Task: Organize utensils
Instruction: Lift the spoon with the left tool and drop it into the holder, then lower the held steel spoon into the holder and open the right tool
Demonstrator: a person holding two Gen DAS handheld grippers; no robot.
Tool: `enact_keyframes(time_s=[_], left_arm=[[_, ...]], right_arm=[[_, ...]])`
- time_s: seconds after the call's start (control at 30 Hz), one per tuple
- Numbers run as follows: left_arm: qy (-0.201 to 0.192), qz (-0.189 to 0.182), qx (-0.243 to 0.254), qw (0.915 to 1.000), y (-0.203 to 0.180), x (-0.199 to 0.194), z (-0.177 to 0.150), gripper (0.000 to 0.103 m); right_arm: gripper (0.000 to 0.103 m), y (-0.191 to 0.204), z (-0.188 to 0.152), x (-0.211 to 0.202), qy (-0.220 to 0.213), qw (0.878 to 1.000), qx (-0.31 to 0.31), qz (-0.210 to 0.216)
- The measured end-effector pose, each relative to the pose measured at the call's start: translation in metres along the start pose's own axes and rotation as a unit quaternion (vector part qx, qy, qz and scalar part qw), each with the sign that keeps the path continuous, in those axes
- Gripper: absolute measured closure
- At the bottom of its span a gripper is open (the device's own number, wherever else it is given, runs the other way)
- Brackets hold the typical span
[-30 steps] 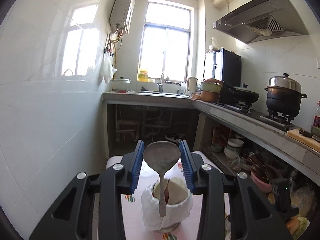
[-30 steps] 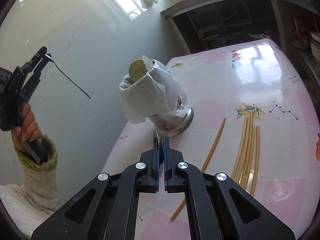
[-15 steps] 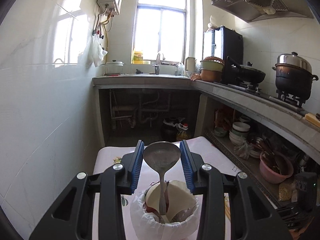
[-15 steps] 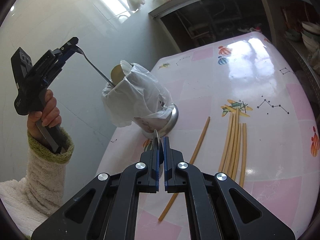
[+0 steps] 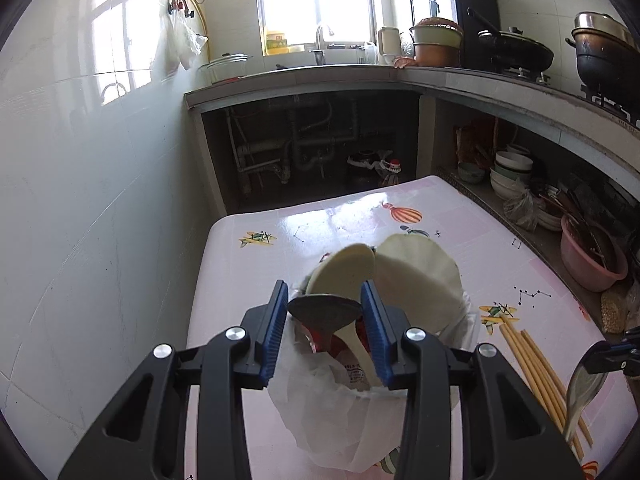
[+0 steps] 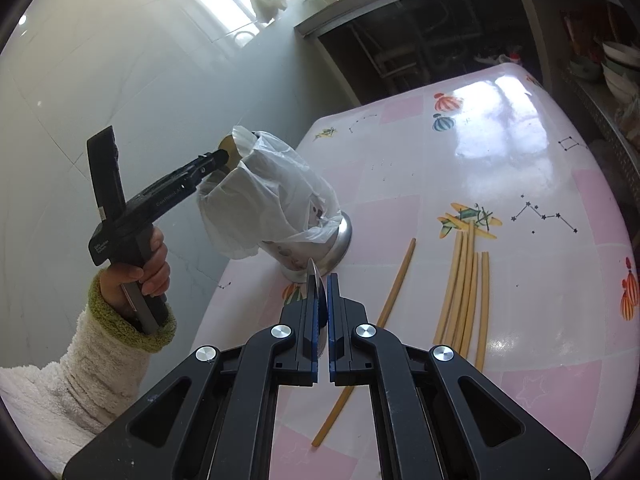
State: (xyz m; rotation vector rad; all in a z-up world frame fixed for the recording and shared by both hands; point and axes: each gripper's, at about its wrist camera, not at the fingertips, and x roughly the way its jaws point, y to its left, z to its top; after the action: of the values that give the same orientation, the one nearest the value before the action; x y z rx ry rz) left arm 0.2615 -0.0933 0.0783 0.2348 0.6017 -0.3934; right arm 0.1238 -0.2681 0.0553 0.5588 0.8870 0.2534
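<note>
My left gripper holds the bowl of a metal spoon between its blue pads, and its jaws are opening. The spoon's handle reaches down into the utensil holder, a metal cup lined with a white plastic bag. Two cream-coloured ladles stand in it. In the right wrist view the left gripper sits at the mouth of the holder. My right gripper is shut on a second metal spoon, seen edge-on. That spoon also shows in the left wrist view.
Several pale chopsticks lie side by side on the pink patterned table, with one more chopstick lying apart to their left. A white tiled wall runs along the table's left edge. A counter and shelves with bowls stand beyond.
My left gripper has come down and forward to the holder's mouth, and the spoon's handle has slid into the holder. The right gripper has stayed where it was.
</note>
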Motion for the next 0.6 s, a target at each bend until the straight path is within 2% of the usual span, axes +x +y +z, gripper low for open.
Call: enact_keyframes(time_s=[0.07,0.13,0.23,0.4,0.6], left_arm=[[0.001,0.008,0.004,1.0000,-0.002,0.000,-0.002,0.062],[0.000,0.009,0.000,1.0000,0.001,-0.005,-0.001,0.042],[-0.016,-0.005,-0.024,0.9996,0.009,-0.019,0.002,0.026],[-0.043,-0.020,-0.065,0.9967,0.027,-0.052,0.000,0.015],[-0.064,-0.017,-0.110,0.9918,0.047,-0.092,-0.029,0.009]], right_arm=[[0.101,0.002,0.004,-0.005,-0.007,1.000,-0.005,-0.004],[0.101,0.006,0.011,-0.011,-0.016,1.000,-0.012,-0.009],[0.101,0.015,0.026,-0.022,-0.036,0.999,-0.029,-0.016],[0.101,0.042,0.066,-0.044,-0.088,0.993,-0.074,-0.024],[0.101,0.092,0.120,-0.062,-0.158,0.978,-0.136,-0.010]])
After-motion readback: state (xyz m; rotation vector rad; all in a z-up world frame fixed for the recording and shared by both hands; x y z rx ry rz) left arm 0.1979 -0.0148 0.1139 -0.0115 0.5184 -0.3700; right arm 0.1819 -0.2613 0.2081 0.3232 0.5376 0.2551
